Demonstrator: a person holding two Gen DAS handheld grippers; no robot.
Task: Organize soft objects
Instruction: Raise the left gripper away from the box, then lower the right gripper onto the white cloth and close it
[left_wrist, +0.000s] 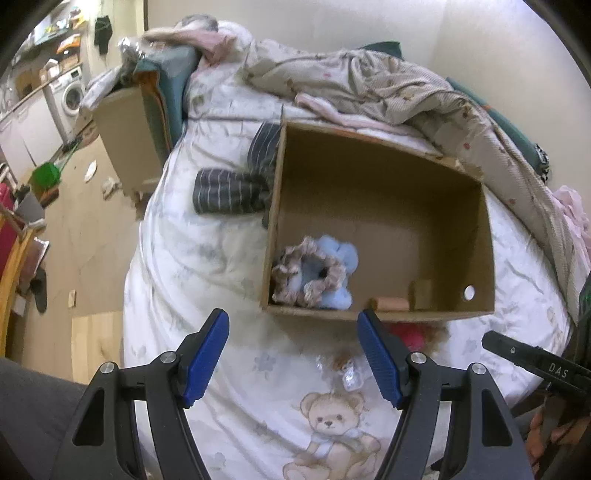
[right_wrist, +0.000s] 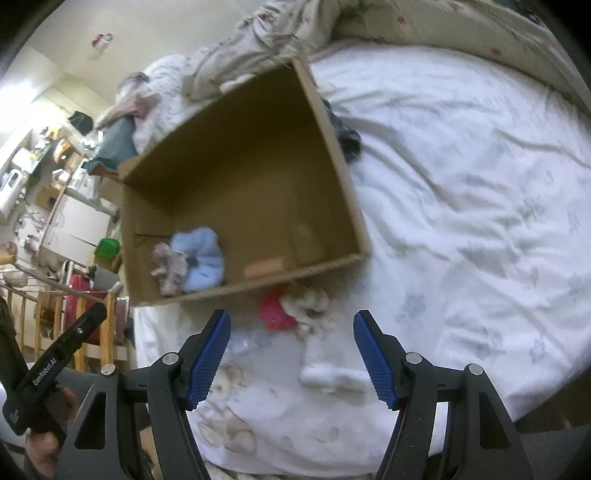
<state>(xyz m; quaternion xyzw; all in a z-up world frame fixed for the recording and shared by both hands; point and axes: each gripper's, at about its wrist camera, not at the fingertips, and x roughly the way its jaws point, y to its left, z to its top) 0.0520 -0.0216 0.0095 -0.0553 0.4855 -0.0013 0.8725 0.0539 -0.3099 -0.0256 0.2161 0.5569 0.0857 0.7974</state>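
One blue soft toy (left_wrist: 317, 275) already lies in the cardboard box (left_wrist: 487, 236) on the bed (right_wrist: 461, 192). A red-and-cream one (right_wrist: 291, 308) (blurred, possibly two) waits just outside. Both the left gripper (left_wrist: 293, 354) and right gripper (right_wrist: 291, 354) hang spread, empty.

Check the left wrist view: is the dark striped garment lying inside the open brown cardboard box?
No, the dark striped garment lies on the white bedding outside the left wall of the open brown cardboard box.

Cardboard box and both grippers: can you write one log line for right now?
left gripper: open, empty | right gripper: open, empty | brown cardboard box: holds blue plush toy | red-and-cream soft toy: outside box, on bed
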